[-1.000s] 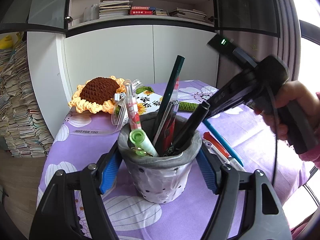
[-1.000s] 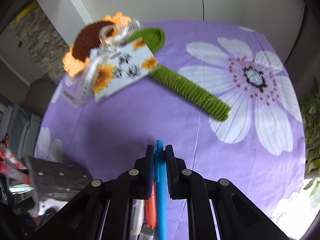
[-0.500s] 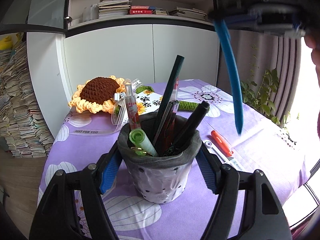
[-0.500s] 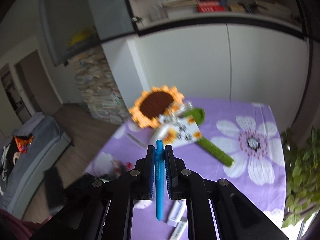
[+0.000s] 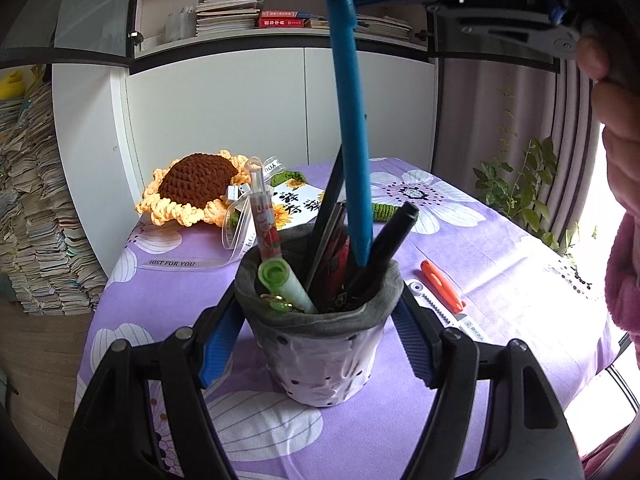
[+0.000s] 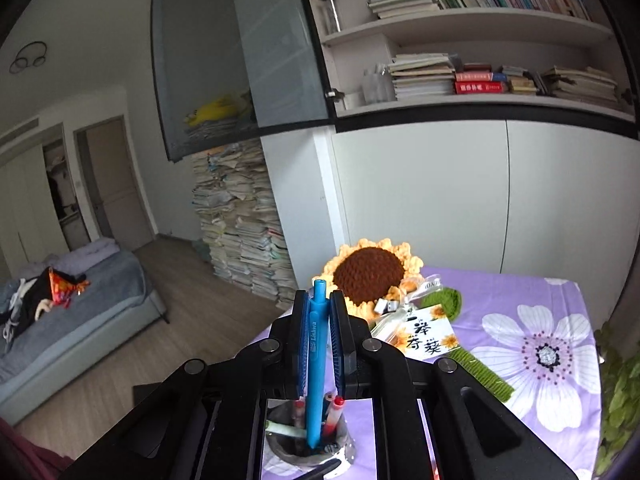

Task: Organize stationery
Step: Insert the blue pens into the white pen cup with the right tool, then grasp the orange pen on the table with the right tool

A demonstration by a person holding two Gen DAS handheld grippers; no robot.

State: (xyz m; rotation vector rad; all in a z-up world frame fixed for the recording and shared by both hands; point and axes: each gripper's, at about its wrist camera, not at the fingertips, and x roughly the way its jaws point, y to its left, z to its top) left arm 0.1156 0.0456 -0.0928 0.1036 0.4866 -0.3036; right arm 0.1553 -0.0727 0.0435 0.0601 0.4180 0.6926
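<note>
Blue pen (image 5: 354,136) clamped in right gripper (image 6: 319,332), tip just inside pen holder (image 5: 320,344) braced by left gripper (image 5: 316,344) — orange utility knife (image 5: 442,286) left on table (image 5: 500,264).

Behind your table with its purple flower-print cloth (image 5: 500,248) stands a white cabinet wall (image 6: 420,200), topped by open white shelves of stacked books (image 6: 460,72) and a frosted glass cabinet door (image 6: 248,52) hanging open. To your left you have a tall leaning pile of papers and booklets (image 6: 240,232) on the pale wood-plank floor (image 6: 160,320), a grey bed (image 6: 80,300) and a brown door (image 6: 112,184). Daylight comes from your right, past pale striped curtains (image 5: 572,140) and a green leafy plant (image 5: 520,184).
</note>
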